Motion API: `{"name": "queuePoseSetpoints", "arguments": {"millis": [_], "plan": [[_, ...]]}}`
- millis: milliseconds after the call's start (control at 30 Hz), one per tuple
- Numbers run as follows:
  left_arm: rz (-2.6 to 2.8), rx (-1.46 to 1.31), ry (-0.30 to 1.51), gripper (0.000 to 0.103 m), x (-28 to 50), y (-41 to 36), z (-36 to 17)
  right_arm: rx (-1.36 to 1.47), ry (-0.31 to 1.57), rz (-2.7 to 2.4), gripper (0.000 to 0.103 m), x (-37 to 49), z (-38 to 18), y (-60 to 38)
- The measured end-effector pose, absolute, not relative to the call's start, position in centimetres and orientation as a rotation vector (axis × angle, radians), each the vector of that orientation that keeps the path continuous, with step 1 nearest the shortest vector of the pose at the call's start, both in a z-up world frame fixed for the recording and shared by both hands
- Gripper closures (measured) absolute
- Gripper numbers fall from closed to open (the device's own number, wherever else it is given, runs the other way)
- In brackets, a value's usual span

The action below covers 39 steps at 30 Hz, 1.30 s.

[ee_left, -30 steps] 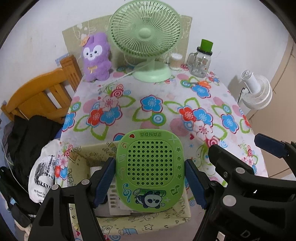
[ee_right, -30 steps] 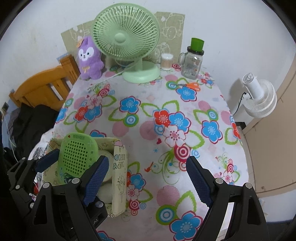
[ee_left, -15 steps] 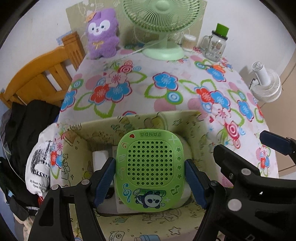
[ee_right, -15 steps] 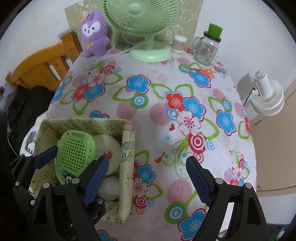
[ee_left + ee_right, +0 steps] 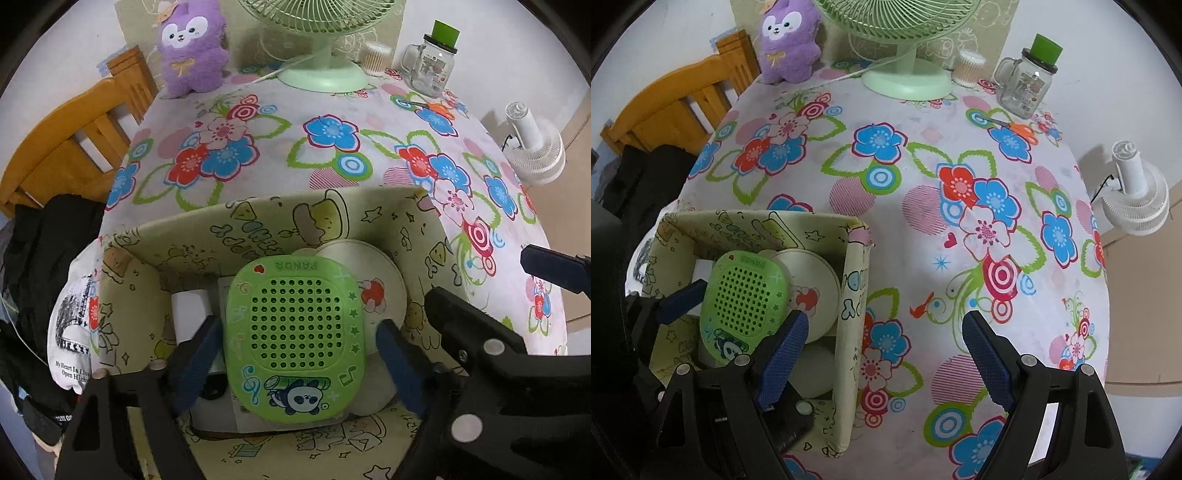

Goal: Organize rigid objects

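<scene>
A green perforated panda case (image 5: 295,339) lies inside the pale yellow cartoon-print box (image 5: 258,221) at the table's near left; it also shows in the right wrist view (image 5: 742,295), in the box (image 5: 853,295). My left gripper (image 5: 295,354) is inside the box with its blue pads a little apart from the case's sides, open. A round cream lid (image 5: 373,273) and white items lie under the case. My right gripper (image 5: 882,354) is open and empty above the tablecloth beside the box.
At the table's far end stand a green desk fan (image 5: 905,74), a purple plush (image 5: 790,40), a glass jar with a green lid (image 5: 1027,85) and a cotton-swab tub (image 5: 969,68). Orange scissors (image 5: 1015,127) lie near the jar. A wooden chair (image 5: 676,107) is at left, a white fan (image 5: 1137,199) at right.
My left gripper lowered the panda case into the box and its pads have come off the case. My right gripper moved forward a little.
</scene>
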State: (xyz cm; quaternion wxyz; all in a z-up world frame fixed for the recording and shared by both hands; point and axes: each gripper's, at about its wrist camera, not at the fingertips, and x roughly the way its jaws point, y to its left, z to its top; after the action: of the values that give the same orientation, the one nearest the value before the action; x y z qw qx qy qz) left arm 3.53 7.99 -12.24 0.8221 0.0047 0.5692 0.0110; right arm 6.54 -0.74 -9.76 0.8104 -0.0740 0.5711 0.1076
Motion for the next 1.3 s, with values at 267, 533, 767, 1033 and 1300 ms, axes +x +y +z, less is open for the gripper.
{"name": "queuePoseSetpoints", "arguments": {"millis": [267,533,767,1033,1300], "plan": [[0.034,0.015,1.189,0.006,3.2,7.2,-9.7,-0.122,1.169,0.258,0.015,6.4,-7.7,-1.7],[0.050,0.007,1.148,0.006,2.7,5.4,-6.7,-0.105,1.098,0.283,0.015,5.7,-4.7,-4.0],[0.083,0.027,1.094,0.006,2.1,3.7,-4.2,-0.082,1.043,0.314,0.015,5.0,-2.2,-6.5],[0.085,0.008,1.040,0.005,1.2,1.8,-1.5,-0.059,0.971,0.310,0.015,3.7,0.5,-10.2],[0.091,-0.004,0.983,0.005,0.5,-0.2,1.0,-0.014,0.910,0.288,0.015,2.9,2.5,-14.3]]}}
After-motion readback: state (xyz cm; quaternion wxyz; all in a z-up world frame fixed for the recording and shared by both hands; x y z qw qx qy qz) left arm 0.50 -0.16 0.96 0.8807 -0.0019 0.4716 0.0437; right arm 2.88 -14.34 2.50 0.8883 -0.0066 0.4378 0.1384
